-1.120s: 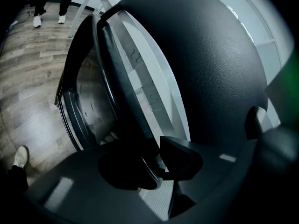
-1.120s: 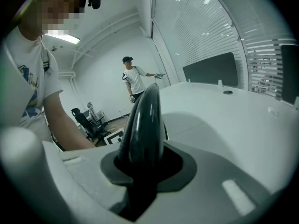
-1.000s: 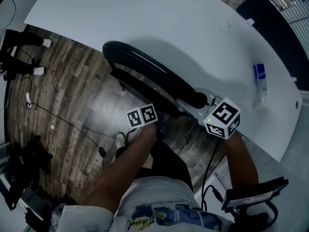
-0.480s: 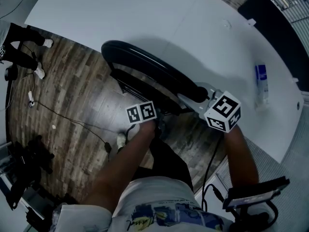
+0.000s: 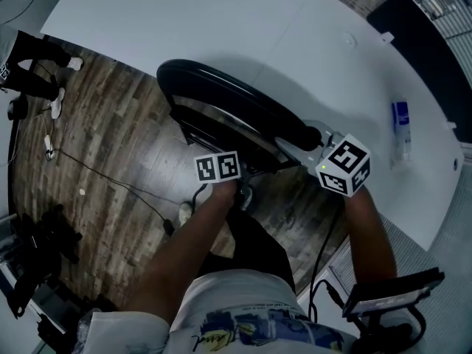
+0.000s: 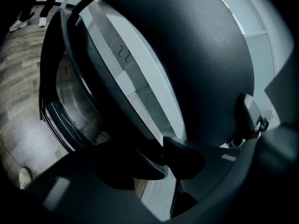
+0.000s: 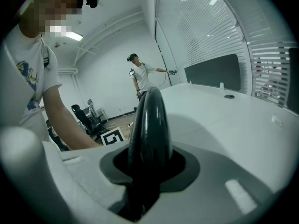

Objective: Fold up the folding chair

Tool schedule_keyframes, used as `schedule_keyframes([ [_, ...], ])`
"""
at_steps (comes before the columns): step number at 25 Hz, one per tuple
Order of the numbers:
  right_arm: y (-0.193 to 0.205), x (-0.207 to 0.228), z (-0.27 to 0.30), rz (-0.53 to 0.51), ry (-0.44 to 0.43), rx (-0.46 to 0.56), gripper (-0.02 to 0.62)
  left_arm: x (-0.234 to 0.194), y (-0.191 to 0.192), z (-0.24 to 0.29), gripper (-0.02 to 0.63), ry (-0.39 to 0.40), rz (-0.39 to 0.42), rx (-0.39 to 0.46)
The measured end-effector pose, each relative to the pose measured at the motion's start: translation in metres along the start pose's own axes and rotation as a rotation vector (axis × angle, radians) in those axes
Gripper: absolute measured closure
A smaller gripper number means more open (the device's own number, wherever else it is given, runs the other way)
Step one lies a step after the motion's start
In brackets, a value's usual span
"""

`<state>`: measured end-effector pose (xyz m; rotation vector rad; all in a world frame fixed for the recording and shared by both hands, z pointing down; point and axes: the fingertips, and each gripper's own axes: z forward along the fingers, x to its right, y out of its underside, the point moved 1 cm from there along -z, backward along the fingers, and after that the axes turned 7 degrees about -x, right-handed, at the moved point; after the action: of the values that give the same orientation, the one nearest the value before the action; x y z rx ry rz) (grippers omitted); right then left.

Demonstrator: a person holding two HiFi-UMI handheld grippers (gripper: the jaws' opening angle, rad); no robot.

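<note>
Probably an office-like lab: window blinds [image 7: 210, 22] rise beyond the long white table [image 5: 221, 28], with office chairs [image 7: 88, 116] past its far end.

We wear a white short-sleeved T-shirt [image 5: 258, 308] with a blue and yellow print [image 5: 243, 329] on the chest. Our left gripper [image 6: 162, 155] has dark jaws, our right gripper [image 7: 145, 171] pale grey ones with dark pads [image 7: 184, 169]; each carries a white cube [image 5: 218, 167] of black square markers, the right cube [image 5: 344, 164] showing a green light [image 5: 322, 167]
</note>
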<state>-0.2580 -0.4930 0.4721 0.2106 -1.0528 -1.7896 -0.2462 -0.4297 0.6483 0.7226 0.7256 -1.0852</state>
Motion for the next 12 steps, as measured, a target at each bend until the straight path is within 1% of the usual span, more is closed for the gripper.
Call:
schedule_keyframes([
  [6,0.0045,0.0036,0.0011,0.024,0.020,-0.011,0.497,-0.0003,-0.0016,-0.0008,0.416,0.016,0.061,-0.045],
  [10,0.0053,0.0053,-0.0010,0.036,0.056,-0.005,0.471,-0.0012,-0.0014,-0.0045,0.416,0.023,0.072,-0.047],
  [12,0.0059,0.0072,-0.0032,0.040,0.067,-0.008,0.469,-0.0016,-0.0018,-0.0056,0.410,0.022,0.082,-0.052],
])
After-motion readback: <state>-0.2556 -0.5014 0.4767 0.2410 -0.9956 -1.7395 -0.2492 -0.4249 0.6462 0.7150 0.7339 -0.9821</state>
